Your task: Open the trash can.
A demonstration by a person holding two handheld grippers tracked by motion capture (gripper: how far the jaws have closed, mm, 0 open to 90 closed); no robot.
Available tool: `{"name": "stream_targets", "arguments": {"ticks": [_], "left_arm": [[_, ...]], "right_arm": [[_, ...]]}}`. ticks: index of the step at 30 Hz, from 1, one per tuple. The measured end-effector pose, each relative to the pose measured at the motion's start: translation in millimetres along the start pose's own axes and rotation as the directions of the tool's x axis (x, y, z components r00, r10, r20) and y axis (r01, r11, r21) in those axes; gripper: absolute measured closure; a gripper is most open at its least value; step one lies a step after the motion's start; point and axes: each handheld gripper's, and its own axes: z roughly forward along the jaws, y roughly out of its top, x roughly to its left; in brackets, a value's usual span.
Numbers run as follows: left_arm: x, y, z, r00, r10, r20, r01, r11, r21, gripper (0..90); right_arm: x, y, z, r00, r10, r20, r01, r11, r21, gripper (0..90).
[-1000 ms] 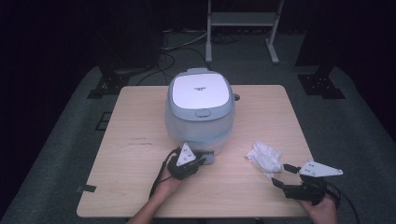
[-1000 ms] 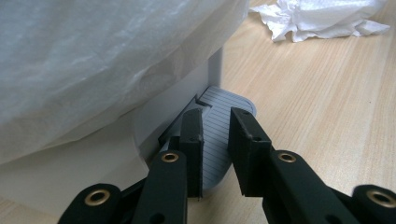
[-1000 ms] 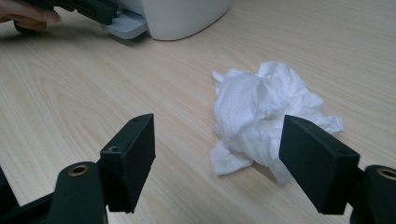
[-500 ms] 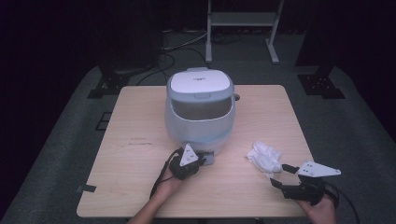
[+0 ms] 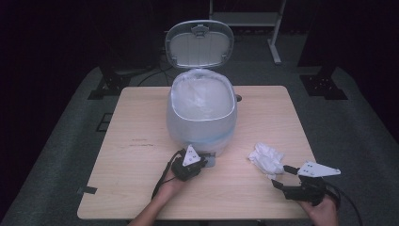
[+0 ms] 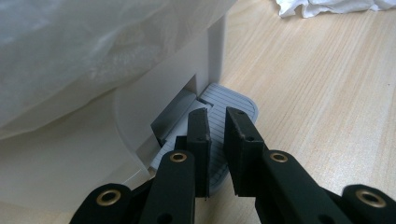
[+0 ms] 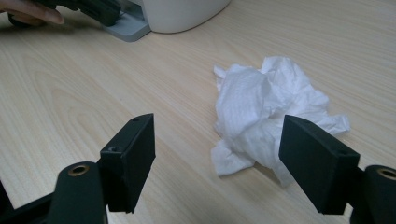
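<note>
Reaching in from the near edge of the table (image 5: 117, 155), the left gripper (image 5: 189, 165) sat just left of the table's middle line, jaws nearly closed with a thin gap between them, tips pressed down on the pedal (image 6: 233, 105). That pedal was a grey ribbed plate sticking out from the foot of the bin (image 5: 201, 125) toward the near edge. The bin stood at the table's centre, pale grey and oval, its long axis running side to side across the table, mouth facing up. Its lid (image 5: 200, 44) stood raised behind it, hinged at the far side, underside facing the near edge. A thin clear liner (image 5: 202, 92) filled the mouth and folded over the rim. Right of the bin, toward the near right corner, lay a crumpled white tissue (image 5: 266, 157), flat on the wood. The right gripper (image 5: 288, 178) hovered just beside it, near that corner, jaws wide apart and empty, pointing at the tissue.
</note>
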Motion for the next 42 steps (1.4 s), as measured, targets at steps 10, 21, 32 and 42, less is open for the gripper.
{"name": "stream_targets", "arguments": {"ticks": [10, 21, 32, 42], "left_arm": [[1.0, -0.1, 0.3, 0.9999, -0.008, 0.007, 0.008, 1.0, -0.003, 80.3], [2.3, 0.0, 0.0, 0.9999, -0.004, 0.013, 0.004, 1.0, 0.002, 80.2], [2.0, 0.0, 0.0, 0.9999, -0.006, 0.01, 0.006, 1.0, 0.001, 80.2], [1.8, 0.0, 0.1, 0.9999, -0.01, 0.011, 0.01, 0.9999, -0.002, 80.2]], "right_arm": [[-13.9, 11.4, 15.9, 0.9999, -0.006, 0.012, 0.005, 0.998, 0.067, 30.5], [-21.3, 20.0, 36.1, 0.9997, -0.007, 0.023, 0.003, 0.983, 0.181, 58.4], [-26.6, 22.9, 35.6, 0.9988, 0.044, -0.018, -0.04, 0.977, 0.211, 83.5], [-26.8, 40.0, 16.0, 0.9964, 0.07, -0.048, -0.062, 0.986, 0.153, 84.6]]}}
